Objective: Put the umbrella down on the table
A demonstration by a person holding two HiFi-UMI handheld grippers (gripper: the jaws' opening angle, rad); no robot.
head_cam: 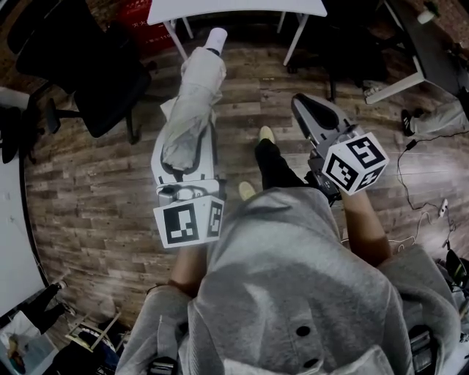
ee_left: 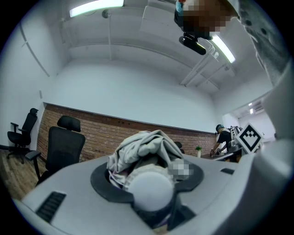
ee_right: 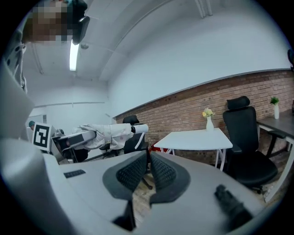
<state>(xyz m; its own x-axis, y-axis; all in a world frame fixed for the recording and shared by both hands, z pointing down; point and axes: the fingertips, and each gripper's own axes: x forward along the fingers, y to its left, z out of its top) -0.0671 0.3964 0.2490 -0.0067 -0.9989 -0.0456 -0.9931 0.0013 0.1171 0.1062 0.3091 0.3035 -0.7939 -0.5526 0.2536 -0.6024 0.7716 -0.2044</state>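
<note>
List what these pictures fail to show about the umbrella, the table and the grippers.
Table: head view, its far part is cut off by the top edge.
Left gripper pad faces: left gripper view, covered by the umbrella clamped between them.
Person in the background: left gripper view, too small to tell what they are doing.

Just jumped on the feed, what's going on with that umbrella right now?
A person holds a folded grey umbrella clamped in the left gripper. It is roughly level above the wooden floor, with its white end pointing toward the white table ahead. The right gripper is empty, with its jaws together, off to the side. The umbrella is not yet on the table.
</note>
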